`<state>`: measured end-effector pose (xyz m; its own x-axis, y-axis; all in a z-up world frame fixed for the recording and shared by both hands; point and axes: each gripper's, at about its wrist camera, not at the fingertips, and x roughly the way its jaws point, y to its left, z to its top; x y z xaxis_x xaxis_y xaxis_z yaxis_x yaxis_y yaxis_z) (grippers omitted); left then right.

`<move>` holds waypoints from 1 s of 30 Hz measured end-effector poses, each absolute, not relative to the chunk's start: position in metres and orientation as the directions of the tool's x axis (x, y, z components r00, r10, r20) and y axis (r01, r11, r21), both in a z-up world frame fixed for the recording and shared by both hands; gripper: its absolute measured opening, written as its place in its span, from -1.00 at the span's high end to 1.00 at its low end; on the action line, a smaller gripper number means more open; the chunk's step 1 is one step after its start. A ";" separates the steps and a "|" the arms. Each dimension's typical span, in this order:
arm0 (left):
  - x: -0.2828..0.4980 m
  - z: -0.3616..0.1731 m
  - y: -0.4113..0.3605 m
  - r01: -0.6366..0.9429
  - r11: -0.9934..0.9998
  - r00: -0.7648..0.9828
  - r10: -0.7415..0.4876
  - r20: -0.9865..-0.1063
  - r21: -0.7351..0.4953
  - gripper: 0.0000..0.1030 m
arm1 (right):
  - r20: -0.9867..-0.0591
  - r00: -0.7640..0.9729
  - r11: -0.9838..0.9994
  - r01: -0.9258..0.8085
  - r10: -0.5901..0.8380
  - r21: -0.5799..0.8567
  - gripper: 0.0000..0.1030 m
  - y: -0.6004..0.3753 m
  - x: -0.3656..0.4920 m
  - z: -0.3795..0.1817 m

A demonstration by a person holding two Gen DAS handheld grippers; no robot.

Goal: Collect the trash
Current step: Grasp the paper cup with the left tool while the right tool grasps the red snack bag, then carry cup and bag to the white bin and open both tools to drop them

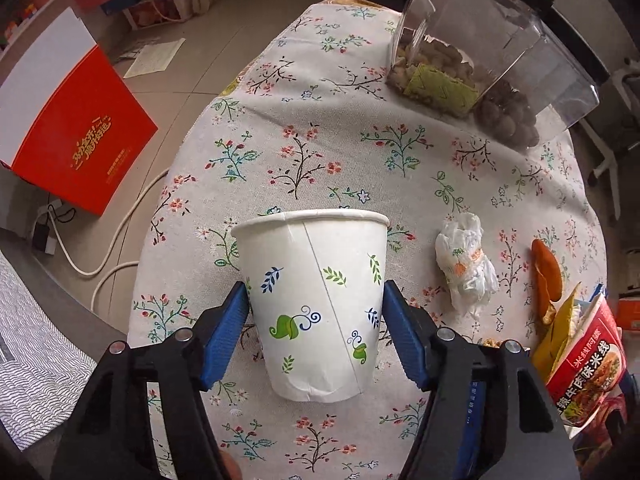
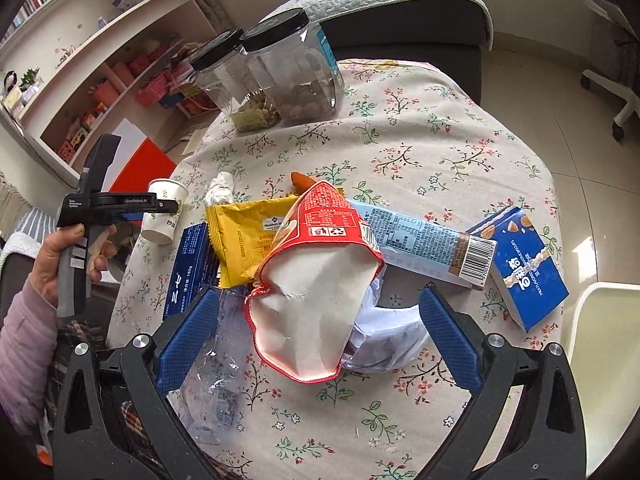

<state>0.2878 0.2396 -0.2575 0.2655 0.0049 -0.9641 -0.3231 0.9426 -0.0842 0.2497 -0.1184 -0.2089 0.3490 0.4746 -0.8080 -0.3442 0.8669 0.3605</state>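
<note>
The left gripper [image 1: 316, 328] has its jaws closed on the paper cup [image 1: 316, 304]. The right gripper [image 2: 320, 332] is wide open over the red bag [image 2: 316, 280]. Wrappers, boxes and a tissue [image 1: 466, 268] still lie on the surface [image 1: 320, 152], so most work seems left.

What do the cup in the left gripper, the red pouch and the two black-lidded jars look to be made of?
Cup: matte printed paper, with a rolled rim and side seam. Red pouch: thin glossy plastic film, probably; creased, torn open, pale inside. Jars: clear rigid plastic, seemingly; their contents show through.
</note>
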 end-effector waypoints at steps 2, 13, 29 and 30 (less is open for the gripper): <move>0.282 -0.241 0.236 -0.340 0.930 0.333 -0.018 -0.943 -0.138 -0.26 | -0.804 0.349 0.866 -0.329 0.482 0.376 -0.87 -0.114 0.255 -0.211; 0.253 -0.182 0.165 -0.170 0.958 0.579 -0.093 -0.810 -0.232 -0.26 | -0.823 0.333 0.879 -0.301 0.460 0.369 -0.66 -0.091 0.266 -0.231; 0.228 -0.145 0.148 -0.156 0.955 0.696 -0.073 -0.714 -0.251 -0.26 | -0.722 0.518 0.884 -0.352 0.459 0.309 0.01 -0.111 0.245 -0.178; 0.227 -0.142 0.146 -0.153 0.957 0.707 -0.067 -0.704 -0.245 -0.26 | -0.712 0.537 0.887 -0.350 0.453 0.300 0.01 -0.113 0.243 -0.173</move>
